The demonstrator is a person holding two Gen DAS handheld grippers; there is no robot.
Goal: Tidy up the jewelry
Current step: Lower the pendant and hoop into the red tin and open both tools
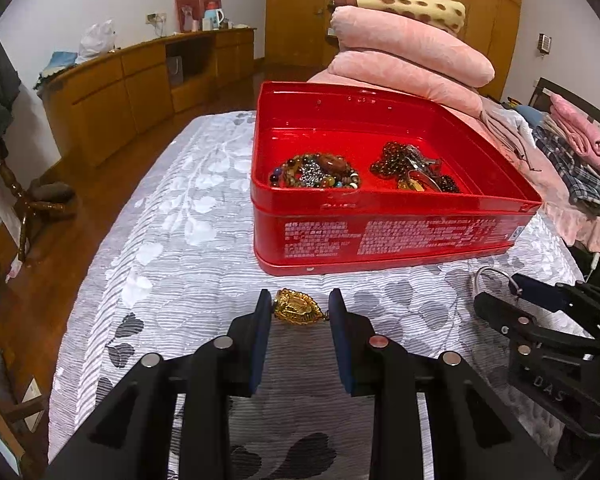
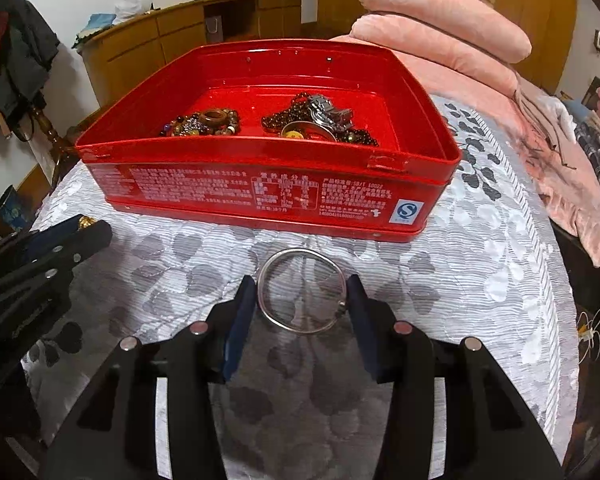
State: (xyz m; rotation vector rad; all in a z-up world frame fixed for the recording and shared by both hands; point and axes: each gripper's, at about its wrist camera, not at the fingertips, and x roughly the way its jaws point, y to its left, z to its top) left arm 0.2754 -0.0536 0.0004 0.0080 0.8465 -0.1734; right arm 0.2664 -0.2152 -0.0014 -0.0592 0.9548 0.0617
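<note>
In the left wrist view, the left gripper hung low over the bed, which was covered by a grey-and-white leaf-patterned spread. Its fingers stood spread, and a gold pendant lay on the spread between their tips; whether either tip touched it could not be told. Just beyond, toward the middle of the bed, sat an open red tin with white print on its near wall. Inside lay a heap of mixed bead bracelets at the left and a pile of dark red beads with some metal pieces at the right. Folded pink quilts were stacked behind the tin. The right gripper showed at the right edge of the bed beside a silver bangle.

In the right wrist view, the right gripper had its fingers spread wide around the silver bangle, which lay flat on the spread, its rim close to both tips. The red tin stood just past it, holding the bead bracelets and the dark beads with a metal watch band on top. The left gripper appeared at the left, with the pendant glinting at its tips.
</note>
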